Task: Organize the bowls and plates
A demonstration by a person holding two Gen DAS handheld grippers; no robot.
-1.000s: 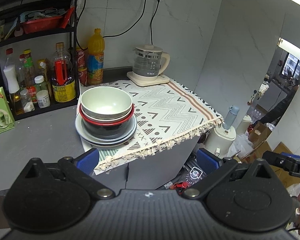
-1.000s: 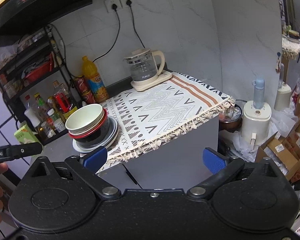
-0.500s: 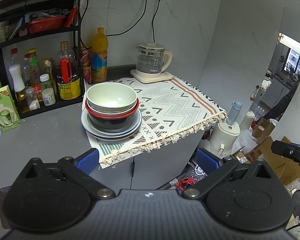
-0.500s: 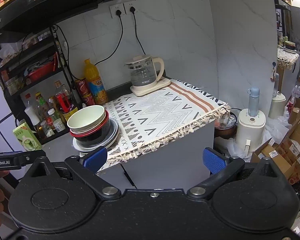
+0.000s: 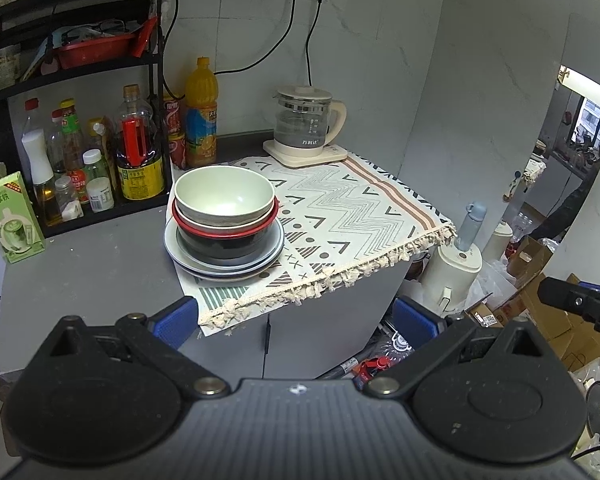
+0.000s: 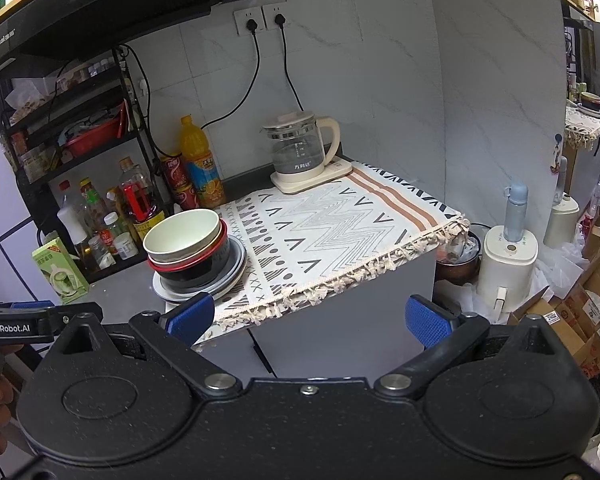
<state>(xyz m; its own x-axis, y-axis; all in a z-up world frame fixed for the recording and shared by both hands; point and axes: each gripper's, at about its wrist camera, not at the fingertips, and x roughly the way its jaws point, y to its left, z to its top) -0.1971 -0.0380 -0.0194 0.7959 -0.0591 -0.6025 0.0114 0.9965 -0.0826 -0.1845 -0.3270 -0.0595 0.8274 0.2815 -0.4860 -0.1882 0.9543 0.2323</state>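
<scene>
- Left wrist view: left gripper [image 5: 296, 320] spread wide at the bottom of the frame, holding nothing, blue pads well apart.
- Just left of centre: stack of bowls and plates [image 5: 224, 224] on the near left corner of the patterned cloth [image 5: 340, 216]; pale green bowl [image 5: 225, 197] on top, red-rimmed bowl [image 5: 226, 236] beneath, plates [image 5: 204, 266] at the base.
- Upper centre: glass kettle [image 5: 306, 126] at the back of the cloth.
- Right wrist view: right gripper [image 6: 310, 320] likewise spread, empty, low in the frame.
- Lower left of centre: same stack [image 6: 198, 254], above the left blue pad.
- Far left edge: other gripper's body [image 6: 32, 322].
</scene>
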